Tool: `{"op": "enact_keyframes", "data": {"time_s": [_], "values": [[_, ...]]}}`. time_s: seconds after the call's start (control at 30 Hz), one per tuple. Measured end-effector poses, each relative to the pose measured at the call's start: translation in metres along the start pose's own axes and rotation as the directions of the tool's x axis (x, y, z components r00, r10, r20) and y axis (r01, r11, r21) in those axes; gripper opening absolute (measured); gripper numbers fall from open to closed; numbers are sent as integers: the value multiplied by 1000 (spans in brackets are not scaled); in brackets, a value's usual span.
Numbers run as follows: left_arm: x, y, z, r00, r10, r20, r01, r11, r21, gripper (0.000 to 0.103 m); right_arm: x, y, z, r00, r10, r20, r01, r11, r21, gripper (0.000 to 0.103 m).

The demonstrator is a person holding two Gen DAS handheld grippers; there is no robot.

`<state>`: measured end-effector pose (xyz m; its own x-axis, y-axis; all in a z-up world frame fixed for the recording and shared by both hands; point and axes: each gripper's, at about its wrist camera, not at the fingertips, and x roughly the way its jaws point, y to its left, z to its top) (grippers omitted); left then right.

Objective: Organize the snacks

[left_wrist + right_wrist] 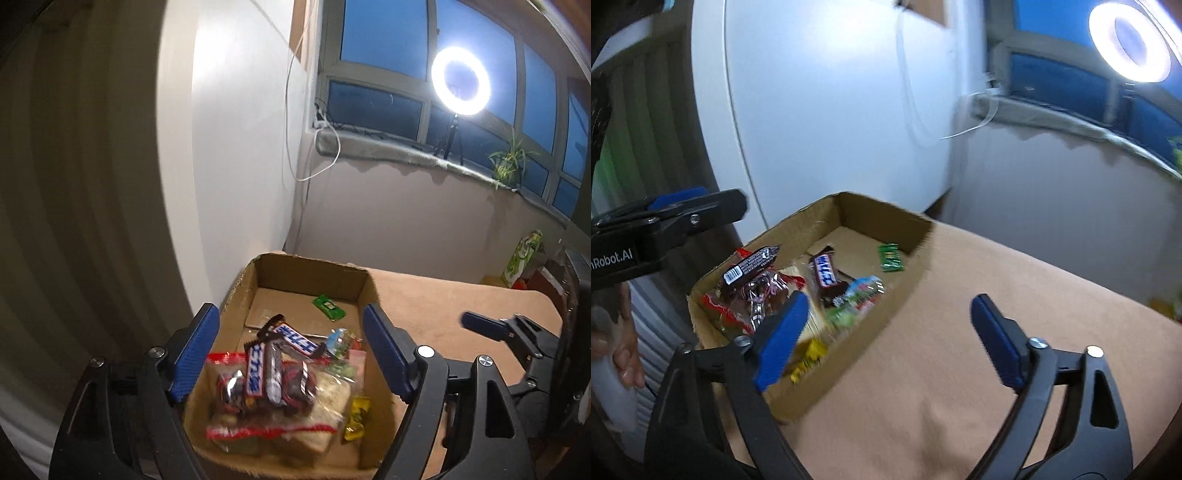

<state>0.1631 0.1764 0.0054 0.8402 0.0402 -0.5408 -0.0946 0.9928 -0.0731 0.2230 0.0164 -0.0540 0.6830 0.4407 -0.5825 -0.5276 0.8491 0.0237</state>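
In the left wrist view, the left gripper point(290, 350) is seen low in the frame with its fingers spread and nothing pinched, above the cardboard box point(310, 271) at lower centre. Snack bars point(295, 338) and a green packet point(328, 305) are gathered inside the box. At right, the right gripper point(886, 332) is seen spread over the tan surface point(1015, 258), holding nothing.

Near snacks point(846, 317) motion-blurred, sandwich bag point(325, 413) cut by cardboard box point(280, 469) wall
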Motion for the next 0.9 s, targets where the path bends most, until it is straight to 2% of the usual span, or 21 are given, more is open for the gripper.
{"op": "enact_keyframes", "data": {"time_s": [0.2,0.27,0.4,0.57,0.7,0.8,0.9], "values": [[-28,-25,-13,1000,-7,16,6,999,34,90,-63,-15,-28,989,-146,34,142,985,97,103],[-36,-38,-21,999,-32,5,32,998,45,103,-85,-23,-42,981,-187,42,180,975,130,103],[-48,-60,-32,996,-88,-7,88,994,63,103,-123,-36,-65,953,-299,41,289,943,165,103],[-67,-99,-48,992,-121,-26,123,983,135,103,-173,-57,-84,931,-364,27,348,908,235,103],[-86,-129,-58,987,-158,-33,161,970,182,103,-210,-64,-85,909,-416,42,393,884,252,103],[-99,-142,-61,985,-173,-20,173,966,192,103,-234,-62,-83,882,-466,76,439,868,232,103],[-112,-150,-60,984,-178,5,173,965,196,103,-248,-60,-80,871,-481,95,452,863,226,103]]}}
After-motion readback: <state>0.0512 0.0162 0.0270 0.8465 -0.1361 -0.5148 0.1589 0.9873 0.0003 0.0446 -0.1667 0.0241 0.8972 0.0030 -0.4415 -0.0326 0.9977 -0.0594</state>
